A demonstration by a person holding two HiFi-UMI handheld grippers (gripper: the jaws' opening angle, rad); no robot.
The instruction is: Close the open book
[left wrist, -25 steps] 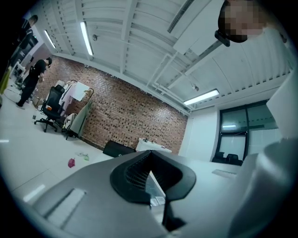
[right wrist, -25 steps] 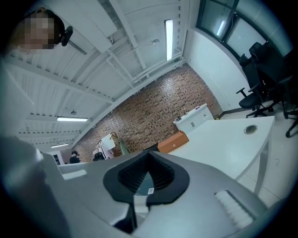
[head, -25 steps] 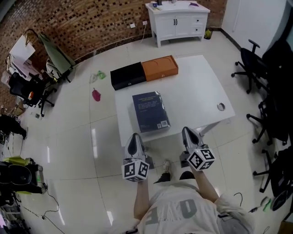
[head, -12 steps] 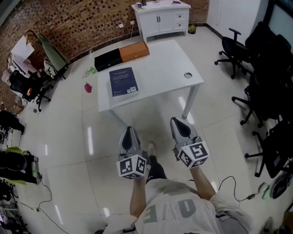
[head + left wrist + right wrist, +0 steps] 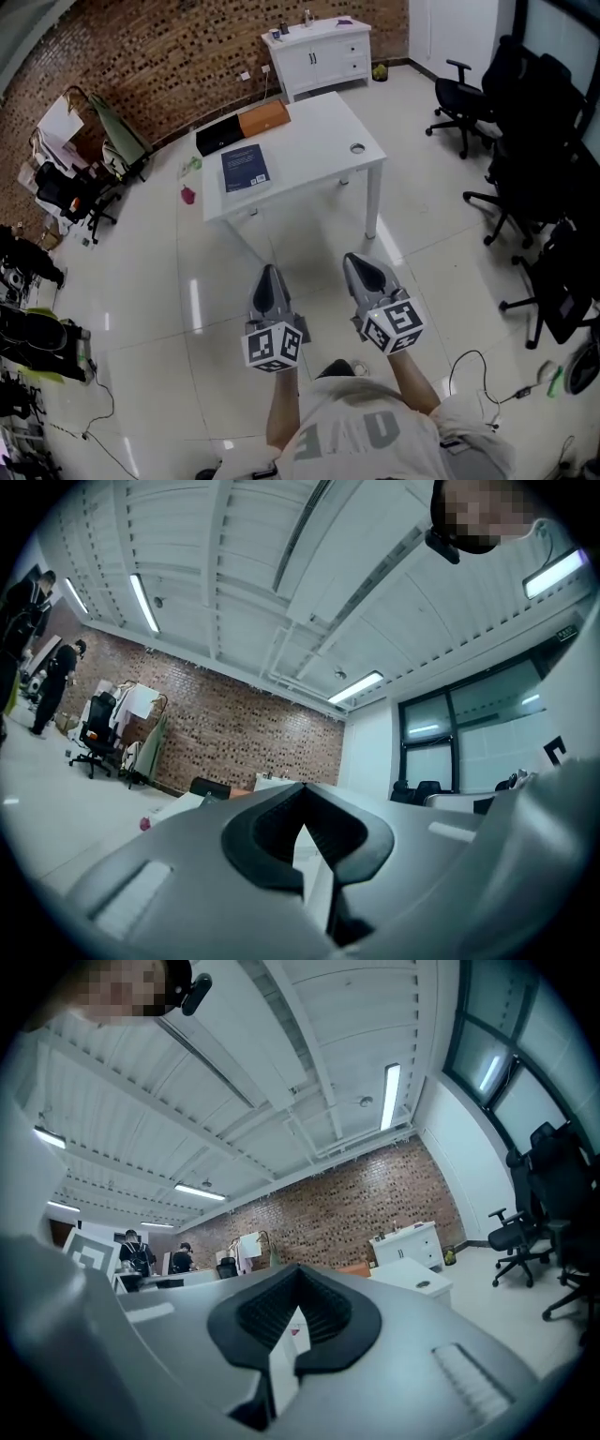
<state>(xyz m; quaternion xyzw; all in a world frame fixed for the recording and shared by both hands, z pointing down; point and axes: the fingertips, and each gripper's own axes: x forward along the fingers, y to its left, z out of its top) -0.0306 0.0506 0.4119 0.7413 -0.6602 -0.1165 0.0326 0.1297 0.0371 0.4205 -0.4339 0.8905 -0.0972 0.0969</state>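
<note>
1 book (image 5: 245,168) lies closed on table (image 5: 323,127); left gripper (image 5: 270,273), right gripper (image 5: 355,262) empty.

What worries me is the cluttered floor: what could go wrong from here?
A loose cable trails on the floor just right of the person; a step that way might snag it. Office chairs crowd that same side, leaving little room to move. The left gripper and right gripper are shut and empty, so nothing can drop.

Glossy tiles are seen on the floor (image 5: 141,281), rough brick on the wall (image 5: 159,47) at eleven o'clock; the book (image 5: 245,168) is possibly matt.
</note>
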